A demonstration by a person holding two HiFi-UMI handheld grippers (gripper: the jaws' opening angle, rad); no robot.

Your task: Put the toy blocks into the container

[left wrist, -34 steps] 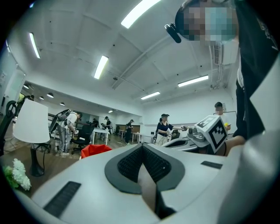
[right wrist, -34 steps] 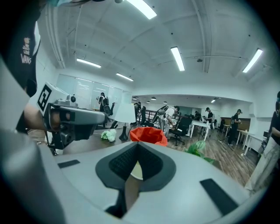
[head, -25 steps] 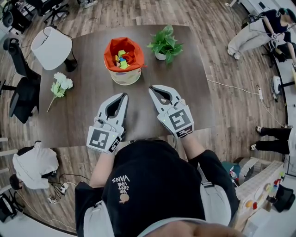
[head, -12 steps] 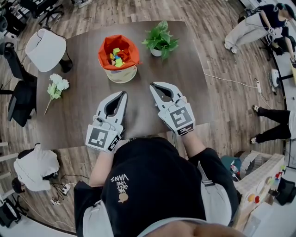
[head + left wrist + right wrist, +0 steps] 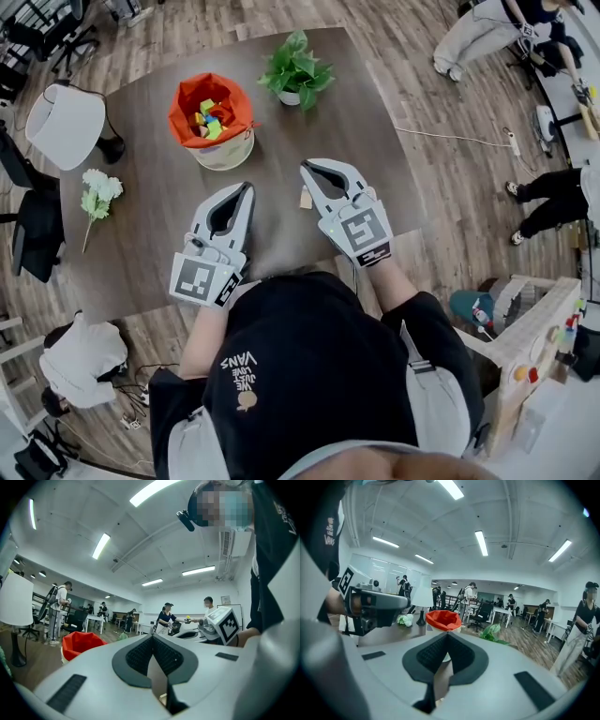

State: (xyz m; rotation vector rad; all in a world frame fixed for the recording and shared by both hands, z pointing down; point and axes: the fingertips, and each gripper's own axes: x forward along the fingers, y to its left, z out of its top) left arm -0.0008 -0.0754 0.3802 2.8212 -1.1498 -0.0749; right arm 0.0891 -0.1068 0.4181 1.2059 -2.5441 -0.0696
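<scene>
Several toy blocks, yellow, green and blue, already down inside the container, an orange-lined pale tub. Looks close to finished, perhaps finished: no loose block visible anywhere on the brown table. Only a small pale tan piece on the tabletop between the two grippers, too small to identify as block or tag.

Container toward the far left part of the table, left of a potted plant, well apart from both grippers. Stands upright, long axis vertical, open mouth facing up toward the head camera. Blocks heaped inside at mixed angles, with no shared direction.

Left gripper low over the near part of the table, jaws pressed together on nothing. Right gripper beside it, jaws likewise together and empty. Both pointed away from the person, roughly toward the container.

Also on the table: white flowers and a white lamp at the left edge.
</scene>
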